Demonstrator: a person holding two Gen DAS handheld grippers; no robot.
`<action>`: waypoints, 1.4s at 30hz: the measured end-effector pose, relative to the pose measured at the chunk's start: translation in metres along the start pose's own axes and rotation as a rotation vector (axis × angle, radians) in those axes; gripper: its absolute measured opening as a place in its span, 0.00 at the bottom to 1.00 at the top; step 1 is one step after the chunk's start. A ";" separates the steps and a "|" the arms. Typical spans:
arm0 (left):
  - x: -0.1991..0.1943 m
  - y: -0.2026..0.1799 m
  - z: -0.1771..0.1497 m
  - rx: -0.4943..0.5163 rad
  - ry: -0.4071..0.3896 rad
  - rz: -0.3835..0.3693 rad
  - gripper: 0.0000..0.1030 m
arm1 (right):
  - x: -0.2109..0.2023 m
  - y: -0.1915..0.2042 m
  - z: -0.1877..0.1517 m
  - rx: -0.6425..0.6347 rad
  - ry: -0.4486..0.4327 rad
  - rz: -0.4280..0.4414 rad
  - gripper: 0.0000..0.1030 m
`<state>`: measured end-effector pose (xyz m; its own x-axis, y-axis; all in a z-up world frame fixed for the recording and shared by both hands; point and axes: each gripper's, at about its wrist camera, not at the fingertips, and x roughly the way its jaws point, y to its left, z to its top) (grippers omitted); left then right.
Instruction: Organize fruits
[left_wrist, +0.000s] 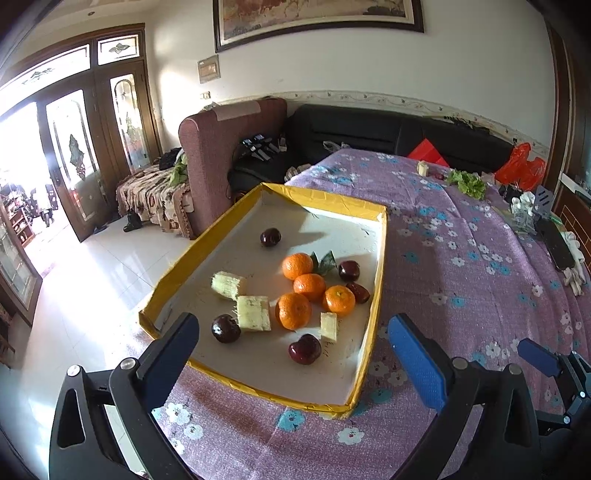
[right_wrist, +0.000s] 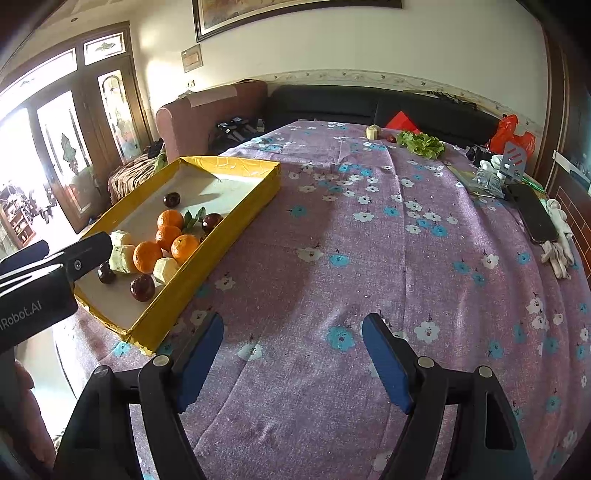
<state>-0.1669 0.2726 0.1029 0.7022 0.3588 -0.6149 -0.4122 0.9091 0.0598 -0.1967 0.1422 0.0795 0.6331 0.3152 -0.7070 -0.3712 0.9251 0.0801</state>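
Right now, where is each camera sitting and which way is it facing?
Left wrist: on the left gripper, over the near end of the yellow tray, facing its oranges; own open fingers frame the view, the right gripper's tip shows.
Right wrist: on the right gripper, over the floral tablecloth, facing the lettuce; own open fingers show.
Shared: tray, fruit, sofa.

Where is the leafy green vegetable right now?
The leafy green vegetable lies on the far end of the tablecloth, outside the yellow tray, beside a pale cut piece and near the orange bag.
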 end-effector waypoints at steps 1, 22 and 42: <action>-0.005 0.002 0.000 -0.006 -0.029 0.022 0.99 | 0.000 0.001 0.000 -0.003 -0.002 0.000 0.80; -0.060 0.043 -0.006 -0.203 -0.313 -0.053 1.00 | -0.013 0.024 -0.004 -0.067 -0.046 0.020 0.82; -0.020 0.038 -0.013 -0.142 -0.072 0.001 1.00 | -0.007 0.045 -0.008 -0.127 -0.019 0.051 0.85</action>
<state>-0.2046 0.2971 0.1073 0.7394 0.3783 -0.5569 -0.4873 0.8715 -0.0549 -0.2232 0.1801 0.0820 0.6237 0.3660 -0.6907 -0.4849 0.8742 0.0253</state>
